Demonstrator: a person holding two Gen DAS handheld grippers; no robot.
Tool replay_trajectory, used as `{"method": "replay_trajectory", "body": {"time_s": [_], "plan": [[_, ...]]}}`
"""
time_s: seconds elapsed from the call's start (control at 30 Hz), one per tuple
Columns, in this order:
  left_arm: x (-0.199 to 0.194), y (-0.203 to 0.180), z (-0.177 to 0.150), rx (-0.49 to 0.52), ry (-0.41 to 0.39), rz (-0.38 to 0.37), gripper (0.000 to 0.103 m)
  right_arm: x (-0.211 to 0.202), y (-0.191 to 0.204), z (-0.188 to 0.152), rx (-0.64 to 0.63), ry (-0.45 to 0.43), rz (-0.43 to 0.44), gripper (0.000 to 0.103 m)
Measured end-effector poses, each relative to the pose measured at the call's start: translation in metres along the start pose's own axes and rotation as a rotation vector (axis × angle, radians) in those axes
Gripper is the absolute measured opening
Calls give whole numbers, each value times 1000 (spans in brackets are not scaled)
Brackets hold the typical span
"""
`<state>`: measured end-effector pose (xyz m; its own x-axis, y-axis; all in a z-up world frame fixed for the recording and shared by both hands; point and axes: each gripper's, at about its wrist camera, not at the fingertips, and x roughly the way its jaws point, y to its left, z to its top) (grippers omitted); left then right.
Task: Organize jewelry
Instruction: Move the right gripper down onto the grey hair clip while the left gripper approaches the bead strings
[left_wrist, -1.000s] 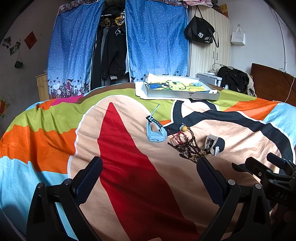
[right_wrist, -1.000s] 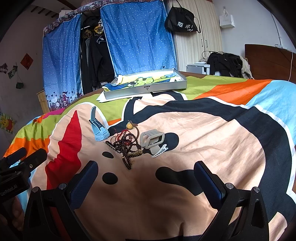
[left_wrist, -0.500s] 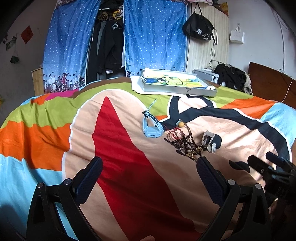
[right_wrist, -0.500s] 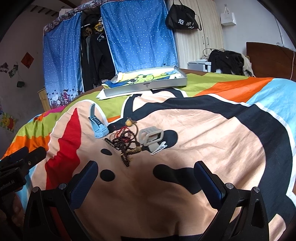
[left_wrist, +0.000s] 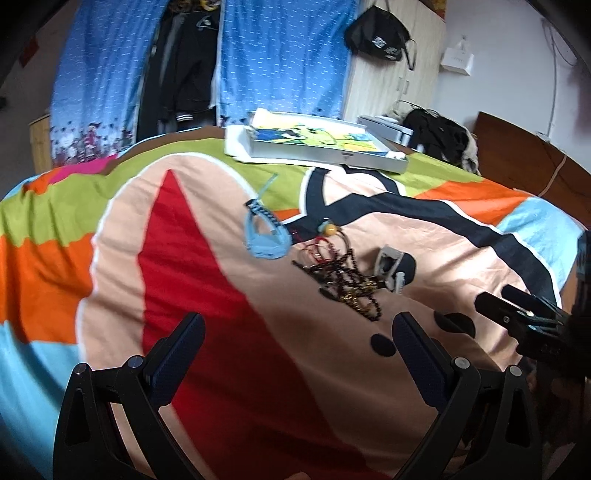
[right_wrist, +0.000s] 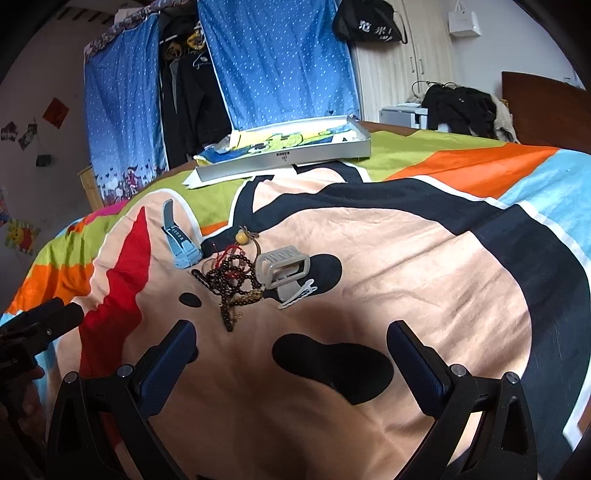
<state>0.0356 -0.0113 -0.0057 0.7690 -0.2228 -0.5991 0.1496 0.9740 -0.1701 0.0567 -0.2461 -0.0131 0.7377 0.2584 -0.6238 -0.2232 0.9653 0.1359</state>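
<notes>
While both grippers hang above the bedspread (right_wrist: 424, 266) with nothing between their fingers, the jewelry lies in a loose cluster near the middle of the soft, faintly creased cloth printed in broad peach, red, black, orange and green shapes. The left gripper (left_wrist: 295, 354) has its black fingers spread wide, ribbed blue pads facing inward over the red patch; the right gripper (right_wrist: 291, 358) is spread just as wide over a black blotch on peach ground. A tangle of dark beaded strings (right_wrist: 231, 280) with red cord and a round yellow bead (right_wrist: 242, 236) forms the centre of the pile. Touching its left edge lies a light-blue watch (right_wrist: 181, 243), smooth rubbery strap curled into a loop with one end sticking up. Just right of the beads sits a grey plastic hair claw (right_wrist: 282, 267), boxy and open-framed, with a small pale hair clip (right_wrist: 299, 295) lying flat against its near side. Farther back, at the far edge of the bed, a shallow silver tray (right_wrist: 288, 157) with straight metal walls rests on white paper, well apart from the pile. Bare fabric stretches between the fingertips and the jewelry and widely to the right.
</notes>
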Motion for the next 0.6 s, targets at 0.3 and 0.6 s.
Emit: {"method": "replay_trajectory", "body": {"time_s": [0.3,0.6], "plan": [[50,-12,23,-46,92,-110,96,29,-21,16,-66,54,33,101],[102,-20,34,-108,214,-210,48,63,-41,31,-91,110,125,95]]}}
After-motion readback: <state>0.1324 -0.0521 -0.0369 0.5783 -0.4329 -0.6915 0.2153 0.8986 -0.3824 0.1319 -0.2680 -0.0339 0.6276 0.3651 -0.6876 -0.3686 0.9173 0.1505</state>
